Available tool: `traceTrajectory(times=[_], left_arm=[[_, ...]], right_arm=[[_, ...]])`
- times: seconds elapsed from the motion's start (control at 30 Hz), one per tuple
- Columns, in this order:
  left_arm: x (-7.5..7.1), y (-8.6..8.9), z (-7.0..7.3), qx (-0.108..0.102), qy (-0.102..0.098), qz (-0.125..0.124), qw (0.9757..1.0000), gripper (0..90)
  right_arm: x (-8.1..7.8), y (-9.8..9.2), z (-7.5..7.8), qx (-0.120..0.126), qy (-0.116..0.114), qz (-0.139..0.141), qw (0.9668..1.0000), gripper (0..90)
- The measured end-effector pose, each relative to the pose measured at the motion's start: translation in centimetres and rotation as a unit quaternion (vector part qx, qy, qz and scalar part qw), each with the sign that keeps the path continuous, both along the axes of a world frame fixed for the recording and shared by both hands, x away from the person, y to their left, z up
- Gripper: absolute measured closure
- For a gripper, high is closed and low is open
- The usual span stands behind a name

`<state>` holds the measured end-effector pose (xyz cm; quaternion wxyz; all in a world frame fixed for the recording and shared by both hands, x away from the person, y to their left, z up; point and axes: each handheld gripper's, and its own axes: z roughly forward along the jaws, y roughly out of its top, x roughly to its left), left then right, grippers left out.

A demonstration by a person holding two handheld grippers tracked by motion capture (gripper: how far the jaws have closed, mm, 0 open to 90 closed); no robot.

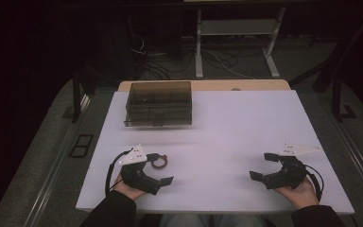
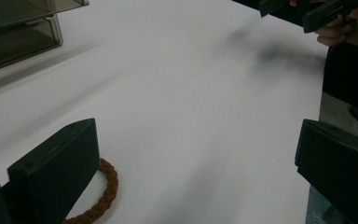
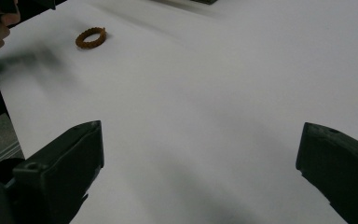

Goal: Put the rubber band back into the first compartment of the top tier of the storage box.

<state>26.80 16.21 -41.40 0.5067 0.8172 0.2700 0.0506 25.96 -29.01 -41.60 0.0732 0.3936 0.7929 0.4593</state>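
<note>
You have one ring, one box and two grippers on one table.

You hold two grippers, each with two jaws spread wide: the left gripper (image 1: pixel 161 170) just beside the ring (image 1: pixel 159 161), and the right gripper (image 1: pixel 263 166) well apart from the ring, toward the table's other side. You have a single brown braided ring on the table (image 1: pixel 227 123). One smoky clear box (image 1: pixel 158 103) stands beyond the ring, at the far edge. It looks like stacked drawers, but you cannot count them from here.

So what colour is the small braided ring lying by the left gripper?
Rusty orange-brown; the small braided ring shows best in the right gripper view.
</note>
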Motion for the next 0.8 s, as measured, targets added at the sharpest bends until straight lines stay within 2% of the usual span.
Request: traceTrajectory(times=[0.43,0.73,0.8], left_arm=[[1.1,-0.3,0.6,0.032,0.014,-0.019,0.9992,0.0],[2.0,-0.8,0.8,0.054,0.023,-0.031,0.9978,0.0],[2.4,-0.9,0.9,0.065,0.022,-0.034,0.9971,0.0]], right_arm=[[-0.1,-0.2,0.0,-0.001,0.001,-0.004,1.0000,0.5],[-0.1,-0.3,0.0,-0.003,0.002,-0.004,1.0000,0.5],[-0.1,-0.3,0.0,-0.003,0.001,-0.004,1.0000,0.5]])
